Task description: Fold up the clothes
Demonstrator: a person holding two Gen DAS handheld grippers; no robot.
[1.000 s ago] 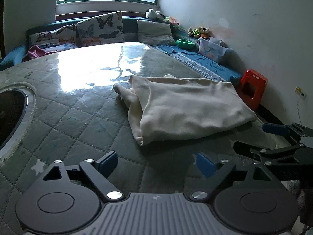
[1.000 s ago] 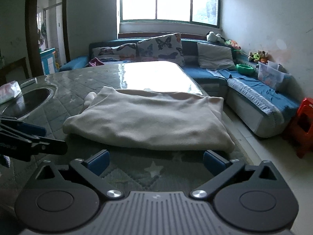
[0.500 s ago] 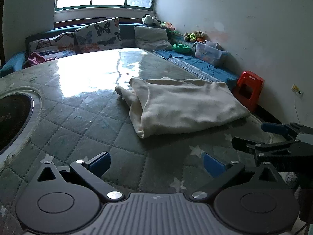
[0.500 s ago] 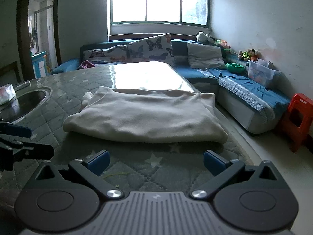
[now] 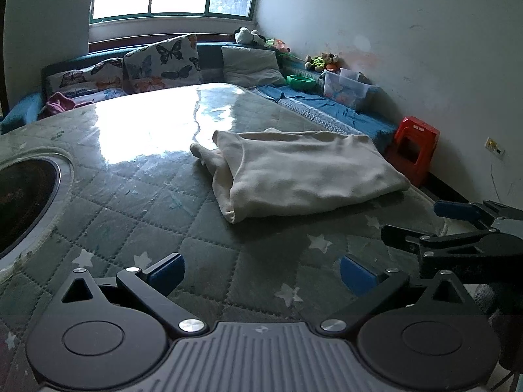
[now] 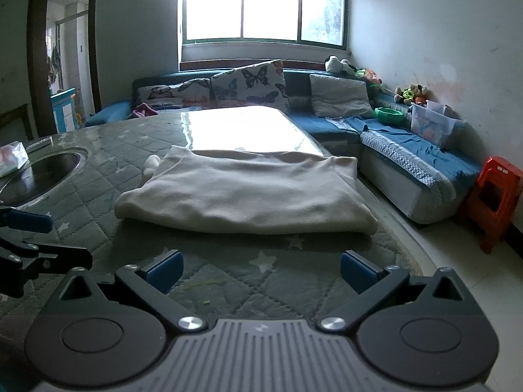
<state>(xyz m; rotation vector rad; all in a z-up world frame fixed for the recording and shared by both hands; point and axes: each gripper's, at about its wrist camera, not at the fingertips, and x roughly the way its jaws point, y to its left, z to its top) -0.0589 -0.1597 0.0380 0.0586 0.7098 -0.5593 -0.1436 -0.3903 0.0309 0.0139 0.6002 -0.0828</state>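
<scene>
A cream garment (image 5: 304, 173) (image 6: 248, 192) lies folded flat on the green quilted table (image 5: 137, 215) (image 6: 104, 170), with a sleeve end poking out on its left side. My left gripper (image 5: 261, 276) hovers open over the table's near part, well short of the garment. My right gripper (image 6: 260, 269) is open too, just in front of the garment's near folded edge. Neither holds anything. In the left wrist view the right gripper (image 5: 425, 220) shows from the side at the right edge. The left gripper (image 6: 55, 238) shows at the left edge of the right wrist view.
A dark round inset (image 5: 23, 196) (image 6: 42, 173) sits in the table at left, a tissue pack (image 6: 11, 158) beside it. A blue sofa (image 6: 408, 153) with cushions wraps the far and right sides. A red stool (image 5: 413, 148) (image 6: 497, 196) stands on the floor right of the table.
Both grippers have drawn back from the garment, and more table now shows in front of each. The left gripper's fingers stand wider apart than a second ago. The garment has not moved.
</scene>
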